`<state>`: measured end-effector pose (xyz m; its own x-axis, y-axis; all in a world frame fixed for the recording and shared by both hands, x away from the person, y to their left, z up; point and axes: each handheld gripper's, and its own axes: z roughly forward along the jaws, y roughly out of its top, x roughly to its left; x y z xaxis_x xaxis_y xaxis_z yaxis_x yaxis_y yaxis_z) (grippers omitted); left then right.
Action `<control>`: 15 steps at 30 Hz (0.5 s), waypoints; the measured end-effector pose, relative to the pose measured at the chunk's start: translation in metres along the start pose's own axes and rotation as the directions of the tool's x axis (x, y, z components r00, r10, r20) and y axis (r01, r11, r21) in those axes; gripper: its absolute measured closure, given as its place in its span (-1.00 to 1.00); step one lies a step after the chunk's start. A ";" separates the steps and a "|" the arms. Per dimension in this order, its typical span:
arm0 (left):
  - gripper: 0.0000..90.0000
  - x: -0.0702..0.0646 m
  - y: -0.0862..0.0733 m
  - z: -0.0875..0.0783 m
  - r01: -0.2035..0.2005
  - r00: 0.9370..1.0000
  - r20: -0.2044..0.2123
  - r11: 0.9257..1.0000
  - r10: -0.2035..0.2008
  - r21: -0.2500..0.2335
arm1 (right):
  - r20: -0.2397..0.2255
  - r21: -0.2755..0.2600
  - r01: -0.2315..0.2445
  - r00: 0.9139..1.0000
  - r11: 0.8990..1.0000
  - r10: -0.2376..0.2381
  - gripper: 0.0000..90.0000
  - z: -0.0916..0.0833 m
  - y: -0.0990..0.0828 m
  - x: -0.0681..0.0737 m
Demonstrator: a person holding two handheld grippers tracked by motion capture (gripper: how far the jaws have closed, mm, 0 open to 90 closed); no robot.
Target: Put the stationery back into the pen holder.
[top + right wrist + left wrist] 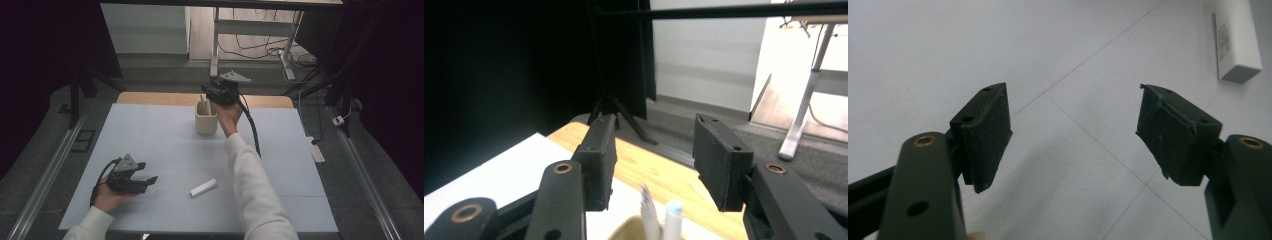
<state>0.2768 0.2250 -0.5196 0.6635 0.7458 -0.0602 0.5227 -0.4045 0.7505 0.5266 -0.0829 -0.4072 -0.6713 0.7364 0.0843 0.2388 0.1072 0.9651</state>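
Near: left gripper (150, 179) low over the table (150, 135), jaws wide, nothing between. White tube (203, 187) just beside, cut off in the left gripper view. Far: right gripper (651, 160) above the cup (206, 120), jaws apart, holding nothing; pens (672, 220) below, blurry.

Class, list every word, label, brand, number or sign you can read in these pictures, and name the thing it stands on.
No text can be read.
White box: a grey block of small print on its side, too small and blurred to read.
Beige cup and the pens in it: no lettering can be made out.
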 end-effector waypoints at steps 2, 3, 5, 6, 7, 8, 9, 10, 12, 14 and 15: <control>-0.35 0.000 0.000 0.000 0.000 1.000 -0.002 1.000 0.000 0.000 | -0.010 0.016 -0.001 1.000 1.000 0.001 0.15 -0.002 -0.001 0.000; -0.35 0.001 0.000 0.000 0.000 1.000 -0.003 1.000 0.000 -0.001 | -0.016 0.019 0.008 1.000 1.000 -0.007 0.15 -0.004 -0.001 0.001; -0.35 0.001 0.000 0.000 0.002 1.000 -0.004 1.000 -0.002 -0.003 | -0.022 0.023 0.024 0.999 0.999 -0.023 0.15 -0.007 -0.002 0.003; -0.35 0.001 0.000 0.000 0.002 1.000 -0.004 1.000 -0.002 -0.003 | -0.028 0.024 0.027 0.999 0.999 -0.026 0.15 -0.009 -0.002 0.004; -0.35 0.001 0.000 0.000 0.002 1.000 -0.004 1.000 -0.002 -0.003 | -0.037 0.024 0.028 0.999 0.999 -0.027 0.15 -0.011 -0.003 0.004; -0.35 0.001 0.000 0.000 0.001 1.000 -0.004 1.000 -0.001 -0.003 | -0.041 0.025 0.031 0.999 0.999 -0.030 0.16 -0.013 -0.003 0.004; -0.35 0.001 0.000 0.000 0.000 1.000 -0.005 1.000 0.000 -0.003 | -0.039 0.028 0.036 0.999 0.999 -0.035 0.16 -0.015 -0.003 0.004; -0.35 0.001 0.000 0.000 -0.001 1.000 -0.006 1.000 0.001 -0.002 | -0.041 0.033 0.040 0.998 0.999 -0.038 0.16 -0.017 -0.004 0.004; -0.35 0.000 0.000 0.000 -0.002 1.000 -0.006 1.000 0.002 -0.002 | -0.044 0.037 0.045 0.998 0.998 -0.044 0.16 -0.021 -0.005 0.003; -0.35 0.001 0.000 0.000 -0.003 1.000 -0.008 1.000 0.003 -0.002 | -0.048 0.039 0.050 0.998 0.998 -0.048 0.16 -0.025 -0.005 0.002; -0.35 0.001 0.000 0.000 -0.002 1.000 -0.008 1.000 0.002 -0.004 | -0.044 0.040 0.053 0.998 0.998 -0.051 0.16 -0.028 -0.006 0.002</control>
<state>0.2772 0.2257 -0.5197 0.6602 0.7492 -0.0532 0.5193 -0.4041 0.7531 0.5048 -0.1007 -0.4059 -0.7131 0.6996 0.0454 0.2309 0.1732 0.9575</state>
